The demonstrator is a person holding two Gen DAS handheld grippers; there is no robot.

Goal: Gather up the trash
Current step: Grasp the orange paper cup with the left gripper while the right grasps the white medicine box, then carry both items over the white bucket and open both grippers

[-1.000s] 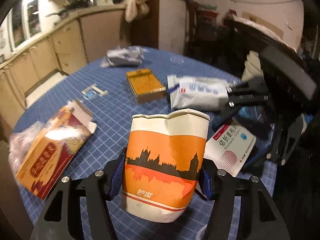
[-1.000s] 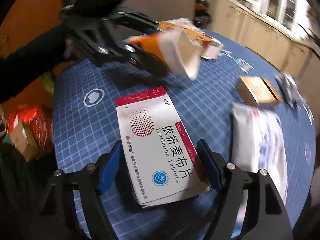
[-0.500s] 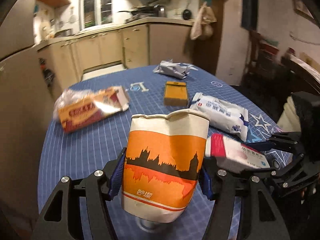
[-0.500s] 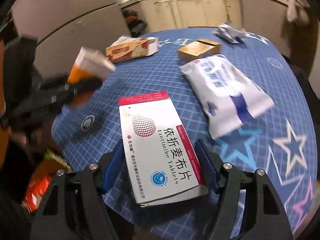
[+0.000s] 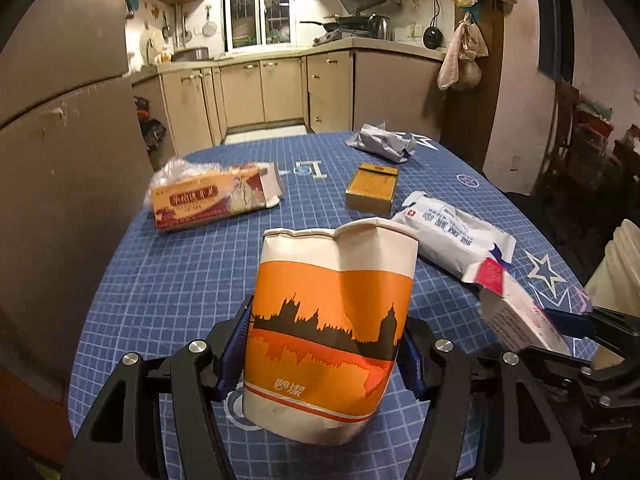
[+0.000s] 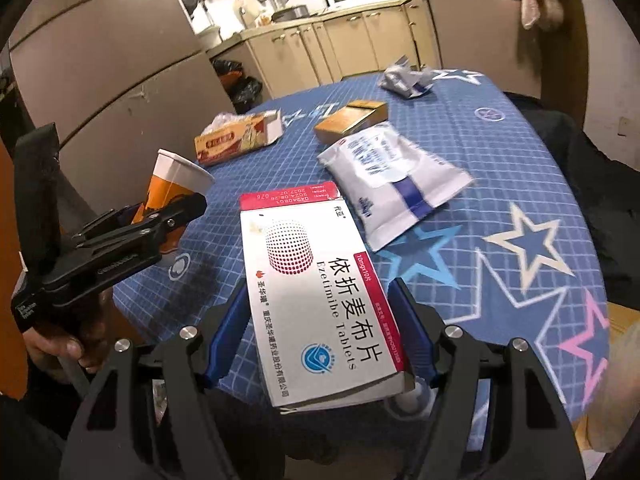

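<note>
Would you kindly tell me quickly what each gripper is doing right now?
Left gripper: shut on the orange paper cup, held off the table.
Right gripper: shut on the tablet box, also lifted.

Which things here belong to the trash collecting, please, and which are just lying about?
Job:
paper cup, in left hand-held gripper
tablet box, in right hand-held gripper
red carton
gold box
white pouch
crumpled wrapper

Lying about:
kettle
hanging bags
</note>
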